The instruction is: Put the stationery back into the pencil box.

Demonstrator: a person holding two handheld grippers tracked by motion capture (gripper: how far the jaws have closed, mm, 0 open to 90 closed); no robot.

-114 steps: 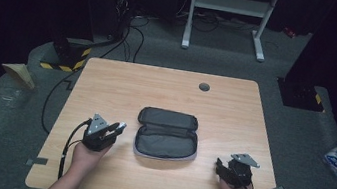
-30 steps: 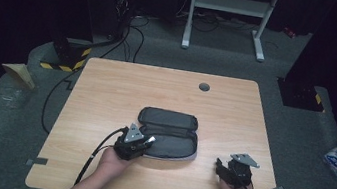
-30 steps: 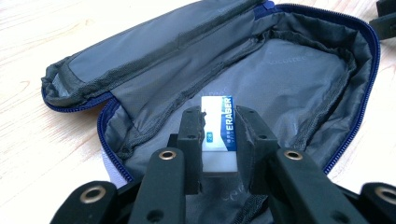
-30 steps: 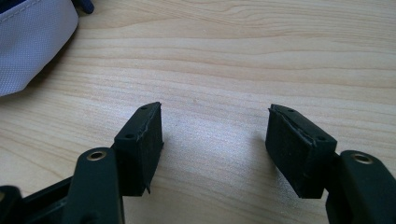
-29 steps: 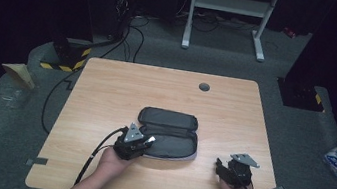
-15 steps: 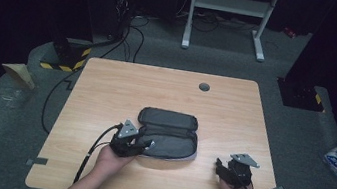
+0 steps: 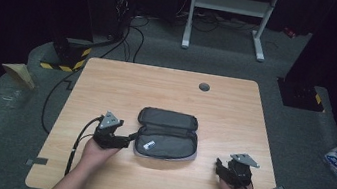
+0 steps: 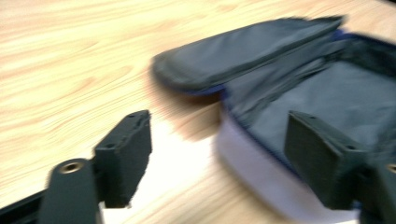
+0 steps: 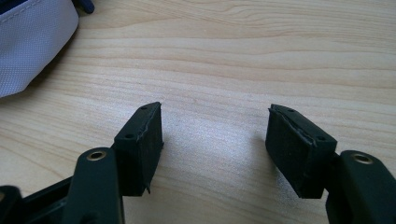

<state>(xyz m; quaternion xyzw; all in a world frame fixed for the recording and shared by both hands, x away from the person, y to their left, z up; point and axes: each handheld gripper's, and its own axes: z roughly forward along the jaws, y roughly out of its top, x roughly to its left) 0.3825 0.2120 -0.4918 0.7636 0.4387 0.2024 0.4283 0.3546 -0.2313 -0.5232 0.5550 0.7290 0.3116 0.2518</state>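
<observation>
My left gripper [image 7: 125, 141] is just beside the left end of the pouch [image 7: 167, 135], and its jaws have just been opening; now they are spread wide with nothing pinched between them. In the left gripper view the jaws are two black blocks with a rough, rubber-like face, each fixed on a black arm with a brass-coloured rivet. One block stands over the bare wood, the other stands in front of the pouch's edge [image 8: 261, 163]. The picture there is a little blurred.

The pouch lies in the middle of the table [image 7: 235, 104], a bit nearer to me, and it is unzipped. It is a long soft case with rounded ends. The lid flap [image 8: 243, 49] is folded back and lies flat, away from me; it is dark grey woven fabric with a thin blue line along the seam. The inside is also dark grey cloth, and the outer wall is pale grey with a fine grain. In the high view a small white tag [image 7: 149, 145] shows inside the lower half.

My right gripper [image 7: 224, 170] rests on the table well apart from the pouch, to its right. Its jaws are spread too, holding nothing, only light wood with long straight grain between them. A corner of the pale fabric [image 9: 32, 42] shows at the upper left of the right gripper view.
</observation>
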